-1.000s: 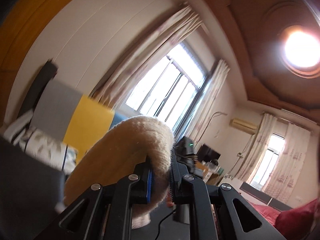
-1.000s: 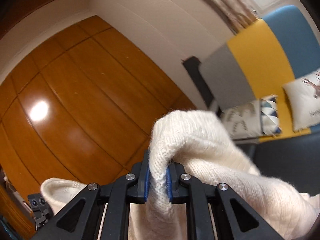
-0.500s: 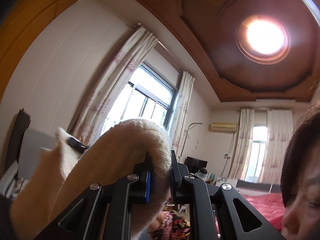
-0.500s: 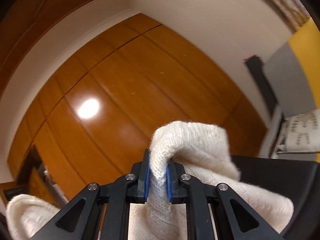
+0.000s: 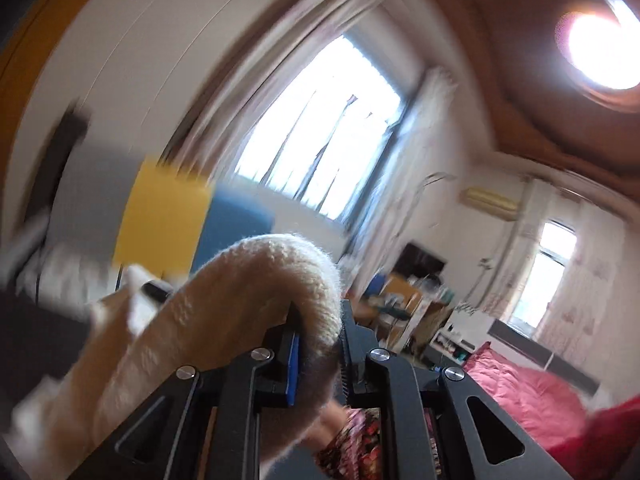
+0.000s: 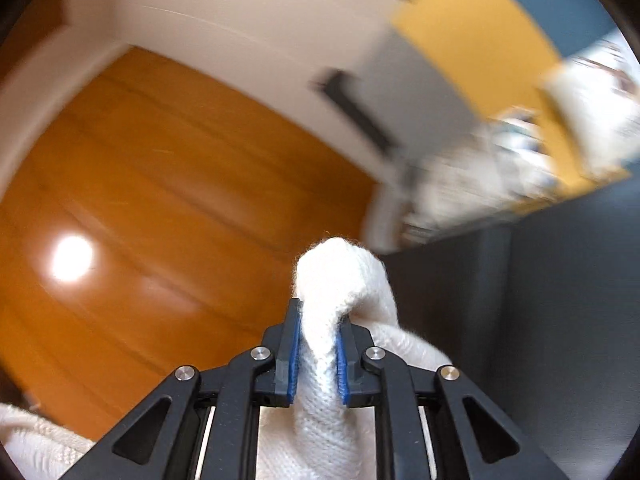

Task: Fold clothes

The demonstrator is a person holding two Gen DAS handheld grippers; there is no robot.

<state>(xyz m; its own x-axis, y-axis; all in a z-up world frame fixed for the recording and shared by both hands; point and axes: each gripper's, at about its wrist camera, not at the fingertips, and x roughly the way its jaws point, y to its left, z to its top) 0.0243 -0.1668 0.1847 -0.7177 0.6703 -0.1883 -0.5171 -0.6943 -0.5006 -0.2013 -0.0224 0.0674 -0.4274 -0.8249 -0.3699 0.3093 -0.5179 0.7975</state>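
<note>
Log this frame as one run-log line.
task: fold clothes | left gripper: shut on cream sweater | right gripper: jaws opening, sweater fold between pads | views: motion-blurred

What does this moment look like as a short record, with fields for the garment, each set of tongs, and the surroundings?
garment: cream knit sweater, bunched, a fold in each set of tongs
left tongs: shut on the knit
right tongs: knit between the pads, jaws opening
surroundings: bright window, ceiling lamp, red bedding, wooden panelling
image quality: background motion-blurred in both views
</note>
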